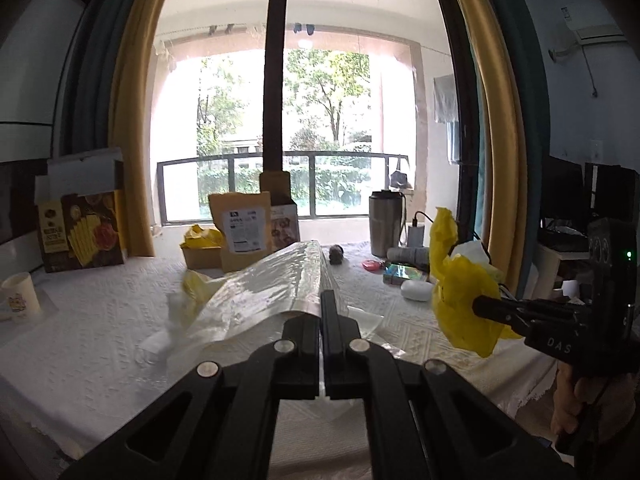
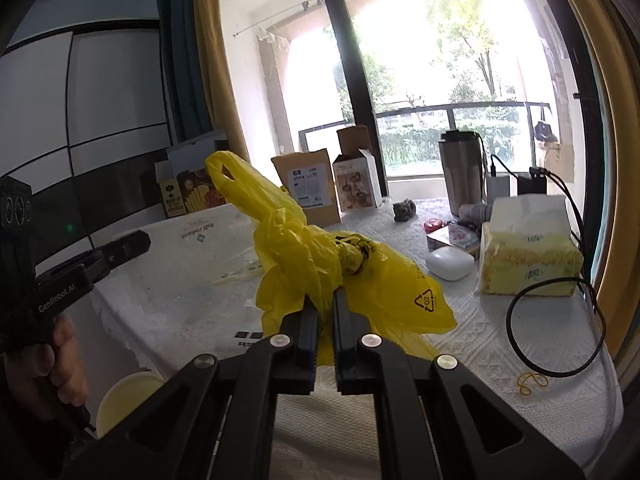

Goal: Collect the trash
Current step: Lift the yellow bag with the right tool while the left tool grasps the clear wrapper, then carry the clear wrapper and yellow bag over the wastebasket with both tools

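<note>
Left wrist view shows the left gripper clamped on the edge of a clear plastic bag, lifted above the white-clothed counter. Right wrist view shows the right gripper pinching a crumpled yellow plastic bag, held above the counter near a tissue pack and a white case.

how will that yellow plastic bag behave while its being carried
The yellow plastic bag looks thin and crumpled, so probably very light and floppy. It droops around the right gripper, so it likely sways. The glossy film may slip from a loose pinch.
</note>
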`<state>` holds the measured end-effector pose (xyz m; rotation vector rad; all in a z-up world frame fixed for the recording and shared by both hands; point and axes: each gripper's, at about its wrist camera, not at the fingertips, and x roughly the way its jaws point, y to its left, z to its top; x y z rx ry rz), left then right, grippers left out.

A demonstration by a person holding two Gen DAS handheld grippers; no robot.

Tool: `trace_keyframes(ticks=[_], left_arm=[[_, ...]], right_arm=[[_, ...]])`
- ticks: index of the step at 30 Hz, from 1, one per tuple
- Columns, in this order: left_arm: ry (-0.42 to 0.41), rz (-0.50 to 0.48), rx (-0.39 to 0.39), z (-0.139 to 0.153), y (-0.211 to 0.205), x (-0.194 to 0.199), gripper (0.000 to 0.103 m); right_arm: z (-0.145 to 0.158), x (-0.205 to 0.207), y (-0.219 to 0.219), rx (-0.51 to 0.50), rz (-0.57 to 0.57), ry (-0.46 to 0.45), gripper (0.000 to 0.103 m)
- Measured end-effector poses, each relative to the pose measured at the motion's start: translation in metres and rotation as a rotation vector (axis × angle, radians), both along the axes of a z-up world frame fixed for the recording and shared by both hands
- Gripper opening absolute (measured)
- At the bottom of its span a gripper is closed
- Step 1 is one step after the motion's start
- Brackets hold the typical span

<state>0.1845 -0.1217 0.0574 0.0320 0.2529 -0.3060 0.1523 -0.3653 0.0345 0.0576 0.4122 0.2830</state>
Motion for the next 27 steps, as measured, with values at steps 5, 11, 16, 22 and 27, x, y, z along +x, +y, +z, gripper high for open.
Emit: trace_keyframes(ticks=[5,11,16,22,27], left_arm=[[-0.018,0.042,-0.003,0.008,0.025,-0.025,0.001],[-0.009,0.089,0.001,0.006,0.059,-0.052,0.001],[0.016,0.131,0.006,-0.003,0.087,-0.076,0.001],[0.064,0.181,0.001,-0.016,0.121,-0.100,0.001],[0.105,0.207,-0.015,-0.027,0.143,-0.114,0.001]], right_arm=[[0.013,-0.011,0.019,-0.012,0.036,-0.026,0.006],[0.021,-0.020,0.050,-0.036,0.092,-0.044,0.006],[0.021,-0.027,0.080,-0.047,0.137,-0.047,0.006],[0.018,-0.031,0.122,-0.064,0.200,-0.041,0.006],[0.015,-0.035,0.153,-0.075,0.254,-0.034,0.006]])
